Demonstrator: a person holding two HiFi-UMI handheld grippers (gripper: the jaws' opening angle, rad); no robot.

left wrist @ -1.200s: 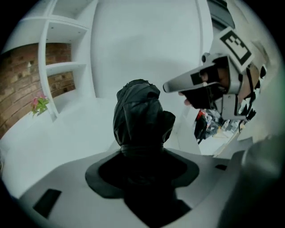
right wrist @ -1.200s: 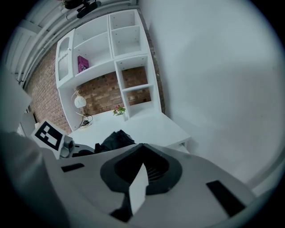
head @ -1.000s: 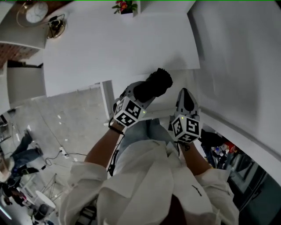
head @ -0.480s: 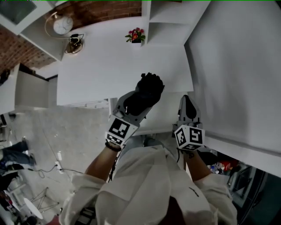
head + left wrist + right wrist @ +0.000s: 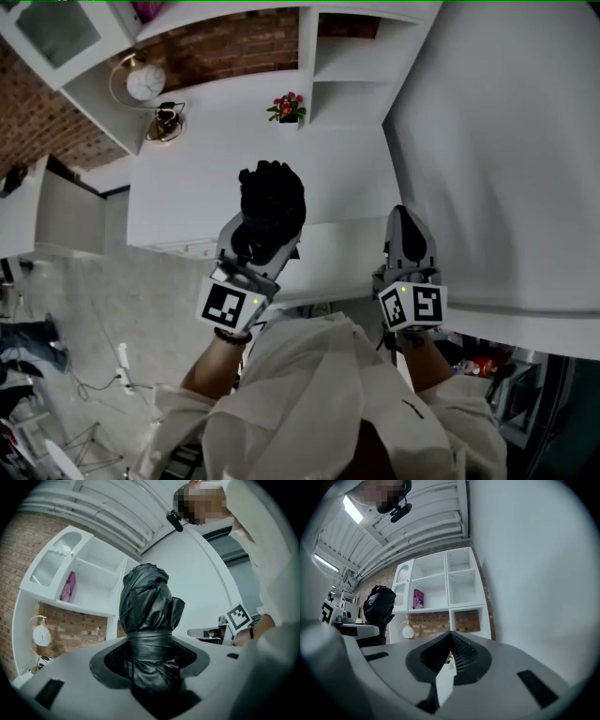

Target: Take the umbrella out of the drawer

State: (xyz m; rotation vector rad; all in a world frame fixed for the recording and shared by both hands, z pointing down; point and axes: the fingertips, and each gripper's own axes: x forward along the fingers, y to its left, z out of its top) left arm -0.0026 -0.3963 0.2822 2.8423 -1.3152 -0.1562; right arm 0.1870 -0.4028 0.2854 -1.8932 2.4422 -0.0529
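Observation:
The umbrella (image 5: 272, 199) is a black folded bundle with a strap round its middle. My left gripper (image 5: 255, 242) is shut on its lower part and holds it in the air in front of the white counter (image 5: 202, 183). In the left gripper view the umbrella (image 5: 147, 602) stands up out of the left gripper (image 5: 151, 645), whose jaws clamp it at the strap. My right gripper (image 5: 405, 232) is beside it to the right, apart from the umbrella, jaws together at the tip. In the right gripper view the right gripper (image 5: 451, 634) holds nothing, and the umbrella (image 5: 378, 605) shows at the left.
On the counter stand a small flower pot (image 5: 289, 108), a round clock (image 5: 145, 82) and a brass object (image 5: 167, 122). White open shelves (image 5: 349, 58) rise against a brick wall. A large white panel (image 5: 506, 169) fills the right side. A pink book (image 5: 417, 598) sits on a shelf.
Both grippers have risen. The left one has swung the umbrella from pointing up-right to nearly straight up. The shelves and brick wall have come into view.

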